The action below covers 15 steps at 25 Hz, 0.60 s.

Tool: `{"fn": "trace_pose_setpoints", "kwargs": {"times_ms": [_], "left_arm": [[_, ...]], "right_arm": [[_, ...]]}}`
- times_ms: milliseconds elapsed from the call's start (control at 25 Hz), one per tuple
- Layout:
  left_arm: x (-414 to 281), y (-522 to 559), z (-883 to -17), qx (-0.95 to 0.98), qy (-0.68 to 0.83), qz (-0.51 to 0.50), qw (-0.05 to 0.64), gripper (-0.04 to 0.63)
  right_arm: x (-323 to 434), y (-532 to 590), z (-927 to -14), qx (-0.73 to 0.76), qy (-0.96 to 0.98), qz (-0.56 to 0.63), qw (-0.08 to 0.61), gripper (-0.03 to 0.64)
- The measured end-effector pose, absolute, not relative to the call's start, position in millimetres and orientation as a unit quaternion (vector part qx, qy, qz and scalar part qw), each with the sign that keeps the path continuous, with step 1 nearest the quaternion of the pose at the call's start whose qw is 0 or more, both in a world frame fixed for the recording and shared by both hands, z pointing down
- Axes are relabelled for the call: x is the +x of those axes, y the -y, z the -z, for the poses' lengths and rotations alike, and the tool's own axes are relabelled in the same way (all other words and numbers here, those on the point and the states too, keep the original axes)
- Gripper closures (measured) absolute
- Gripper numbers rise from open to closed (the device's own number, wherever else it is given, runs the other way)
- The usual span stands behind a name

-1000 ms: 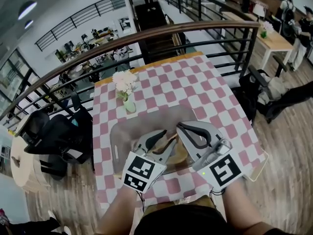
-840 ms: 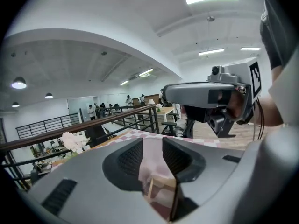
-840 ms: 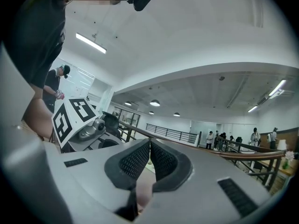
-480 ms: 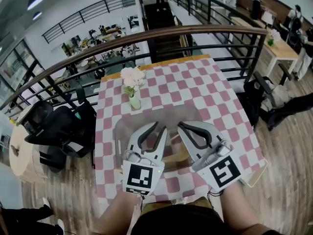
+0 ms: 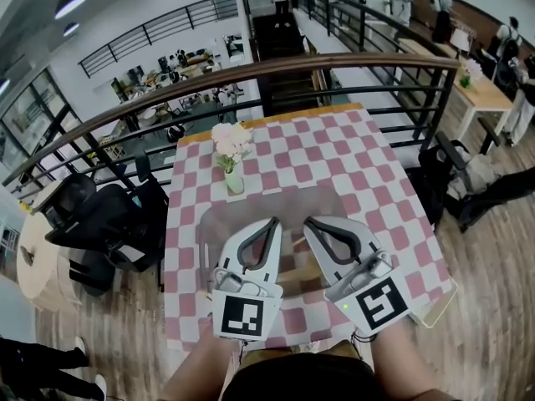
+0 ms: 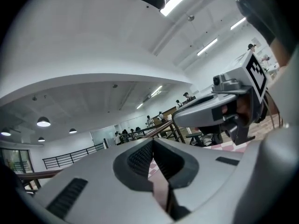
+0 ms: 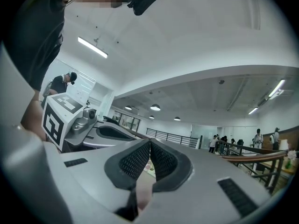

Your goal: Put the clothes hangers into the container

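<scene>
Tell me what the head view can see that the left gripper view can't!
Only the head view: the vase of flowers, the see-through container, black chairs and the wooden floor. Only the left gripper view: round ceiling lamps, and the left tool close up, ribbed pads showing; its jaws have just closed together, with nothing between them. Both: the right tool, the railing and the pink checked cloth.

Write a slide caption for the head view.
Left claw and right claw, both shut and empty, side by side over the clear container on the checkered table.
</scene>
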<state>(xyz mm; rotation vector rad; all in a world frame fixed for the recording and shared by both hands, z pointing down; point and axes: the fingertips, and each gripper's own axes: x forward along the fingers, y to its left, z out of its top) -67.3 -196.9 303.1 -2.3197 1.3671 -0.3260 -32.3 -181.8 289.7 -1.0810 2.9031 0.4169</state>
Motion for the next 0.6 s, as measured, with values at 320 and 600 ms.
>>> {"fn": "trace_pose_setpoints", "kwargs": {"times_ms": [320, 600], "left_arm": [[-64, 188, -295, -0.831, -0.494, 0.111, 0.232, 0.587], [-65, 188, -291, -0.828, -0.500, 0.106, 0.232, 0.586]], "right_arm": [[-31, 175, -286, -0.350, -0.926, -0.144, 0.017, 0.584], [-28, 177, -287, -0.357, -0.923, -0.141, 0.012, 0.586]]}}
